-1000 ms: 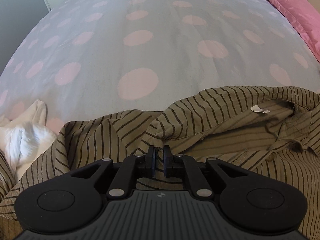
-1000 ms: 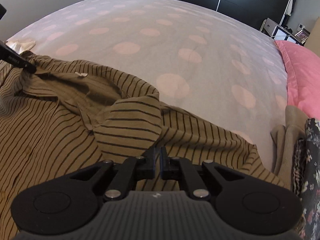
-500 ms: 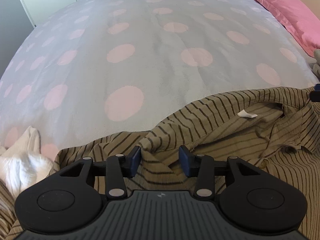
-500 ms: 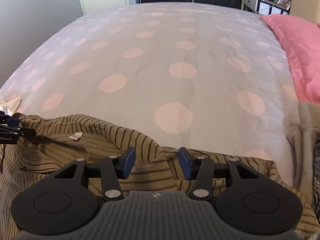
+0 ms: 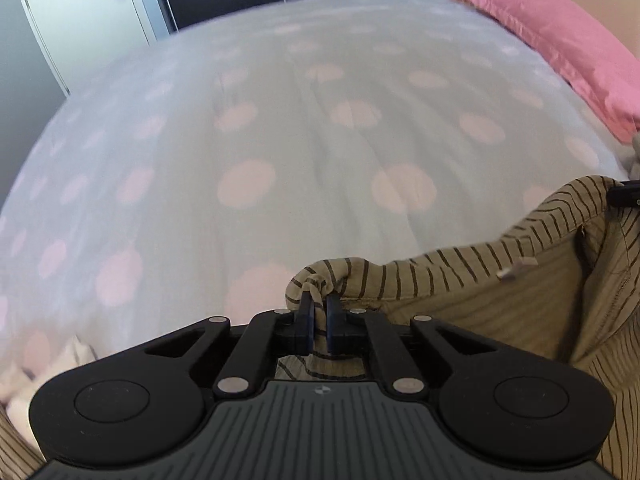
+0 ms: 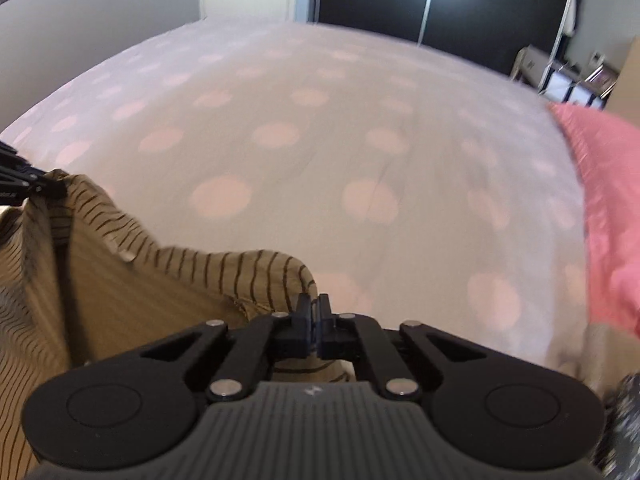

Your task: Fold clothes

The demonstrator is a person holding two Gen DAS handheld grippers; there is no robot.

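A tan shirt with dark stripes (image 5: 500, 292) hangs between my two grippers, lifted above the bed. My left gripper (image 5: 318, 306) is shut on a bunched corner of the shirt's top edge. My right gripper (image 6: 314, 306) is shut on the other corner of the striped shirt (image 6: 100, 292). A small white label (image 5: 516, 270) shows inside the collar. Each gripper's tip shows at the edge of the other's view: the right one in the left wrist view (image 5: 624, 196), the left one in the right wrist view (image 6: 24, 184).
The bed (image 5: 280, 140) has a grey cover with pink dots (image 6: 320, 140). A pink pillow (image 5: 568, 48) lies at the right, also in the right wrist view (image 6: 612, 208). White cloth (image 5: 24, 380) lies at lower left. Beige and floral garments (image 6: 600, 360) lie at lower right. Dark wardrobe doors (image 6: 440, 0) stand behind.
Both grippers opened half a second ago, then shut again on the shirt's top corners. They have since lifted the shirt off the bed; the views are blurred by motion.
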